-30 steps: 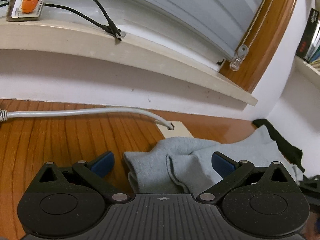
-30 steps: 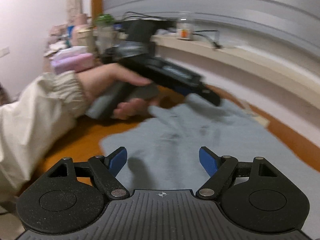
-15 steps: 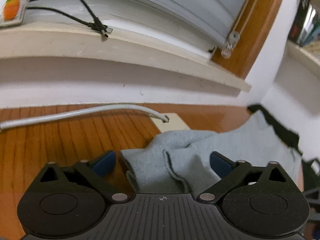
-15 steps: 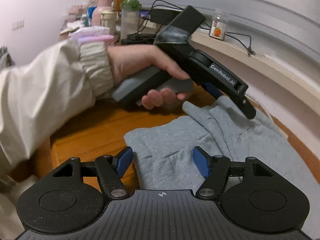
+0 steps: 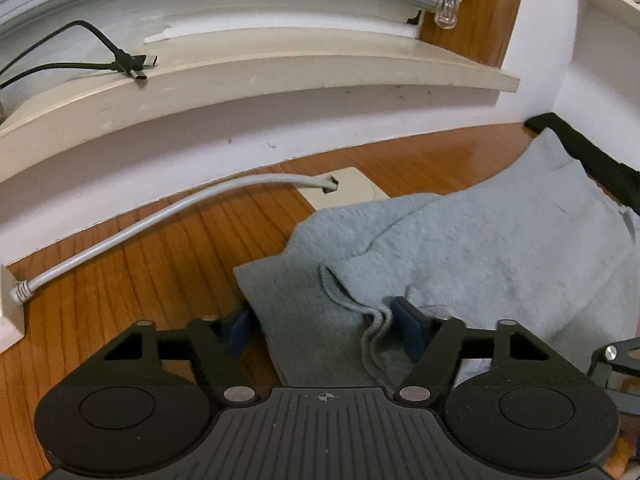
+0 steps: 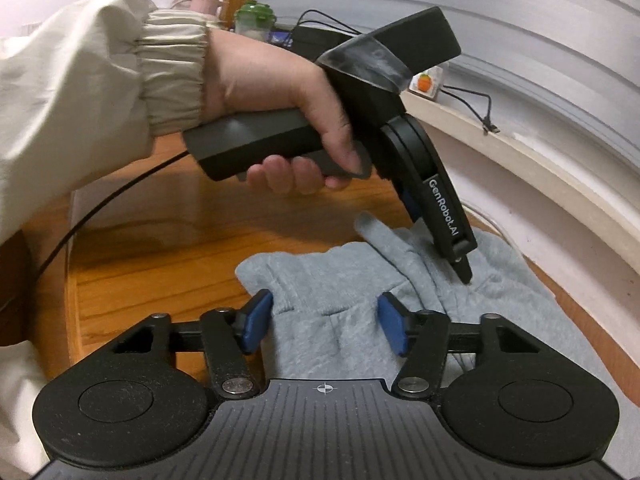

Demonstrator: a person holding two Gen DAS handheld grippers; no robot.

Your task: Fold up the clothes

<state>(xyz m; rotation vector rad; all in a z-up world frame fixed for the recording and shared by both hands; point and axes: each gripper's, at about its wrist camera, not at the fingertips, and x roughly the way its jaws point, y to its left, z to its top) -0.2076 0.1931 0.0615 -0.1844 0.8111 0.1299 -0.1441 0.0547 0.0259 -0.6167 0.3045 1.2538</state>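
From the left wrist, the left gripper (image 5: 324, 330) has its jaws closing in around a ribbed cuff of the grey sweatshirt (image 5: 480, 248). The cuff lies between the blue pads (image 5: 408, 334); the right one is against a fold of the fabric, the left sits at the cloth's edge, and I cannot tell if they press yet. Beyond the fingertips the garment stretches away to the right across the wooden table (image 5: 132, 276), its long axis running toward the far right corner. A grey cable (image 5: 160, 216) lies ahead and left of the fingers.

From the right wrist, the right gripper (image 6: 322, 326) is closing too, its pads apart, with the sweatshirt's (image 6: 348, 320) edge spread flat between and below them, not pinched. The cloth runs ahead and rightward. Past the fingertips, a hand (image 6: 280, 92) in a cream sleeve (image 6: 80, 92) aims the left gripper down onto the fabric.
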